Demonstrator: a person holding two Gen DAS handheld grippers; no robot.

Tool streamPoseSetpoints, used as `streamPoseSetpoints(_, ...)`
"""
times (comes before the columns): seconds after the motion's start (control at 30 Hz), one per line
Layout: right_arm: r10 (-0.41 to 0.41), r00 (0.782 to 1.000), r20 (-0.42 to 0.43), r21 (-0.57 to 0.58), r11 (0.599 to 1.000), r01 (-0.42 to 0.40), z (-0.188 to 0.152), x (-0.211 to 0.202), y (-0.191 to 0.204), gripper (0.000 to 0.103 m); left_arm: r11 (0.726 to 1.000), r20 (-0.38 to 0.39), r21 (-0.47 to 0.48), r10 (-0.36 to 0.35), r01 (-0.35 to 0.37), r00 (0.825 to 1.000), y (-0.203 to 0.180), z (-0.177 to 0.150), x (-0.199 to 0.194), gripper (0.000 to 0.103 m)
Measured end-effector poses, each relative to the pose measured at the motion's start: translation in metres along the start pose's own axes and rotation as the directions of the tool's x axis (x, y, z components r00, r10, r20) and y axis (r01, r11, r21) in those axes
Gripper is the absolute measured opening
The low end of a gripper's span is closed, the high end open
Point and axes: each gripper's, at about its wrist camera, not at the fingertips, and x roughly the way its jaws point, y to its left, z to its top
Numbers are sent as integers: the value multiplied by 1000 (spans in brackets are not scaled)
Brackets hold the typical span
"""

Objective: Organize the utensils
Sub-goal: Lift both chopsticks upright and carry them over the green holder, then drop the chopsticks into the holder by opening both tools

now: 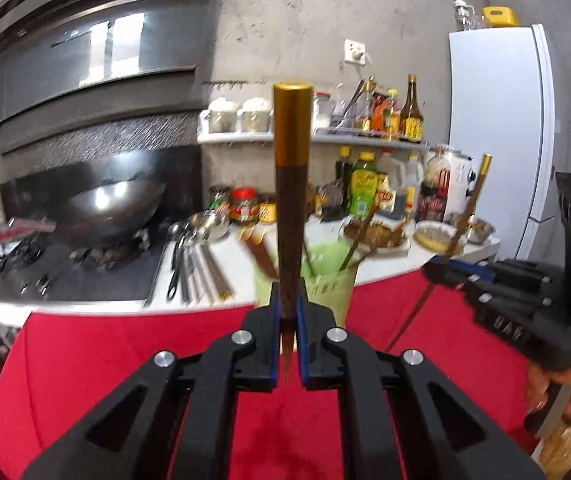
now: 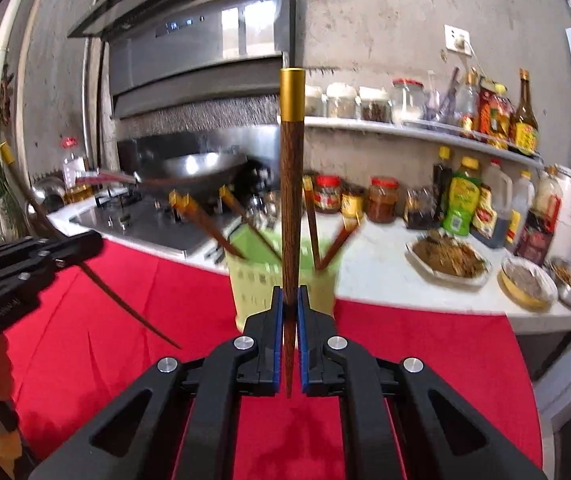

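Gripping two chopsticks (image 1: 290,184), one per gripper, green holder (image 2: 281,280) behind

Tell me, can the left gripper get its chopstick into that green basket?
Probably yes. The left gripper grips a chopstick just before the basket, whose open top shows gaps between the sticks inside.

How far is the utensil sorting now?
Done: several chopsticks already stand in the green holder. In hand: the left tool and the right tool each grip one chopstick, both short of the holder. Left: dropping these two in, then the spoons lying beside the stove.
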Motion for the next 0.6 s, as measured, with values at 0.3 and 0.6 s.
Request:
streamPoseSetpoints(0.3, 10, 991, 137, 14, 1000, -12, 66, 13, -9, 7, 1000, 101, 21, -8, 6, 995, -10, 67, 28, 6)
streamPoseSetpoints(0.6, -4, 997, 79, 3, 1000, 3, 69, 56, -16, 7, 999, 24, 39, -26, 25, 999, -10, 67, 82, 6)
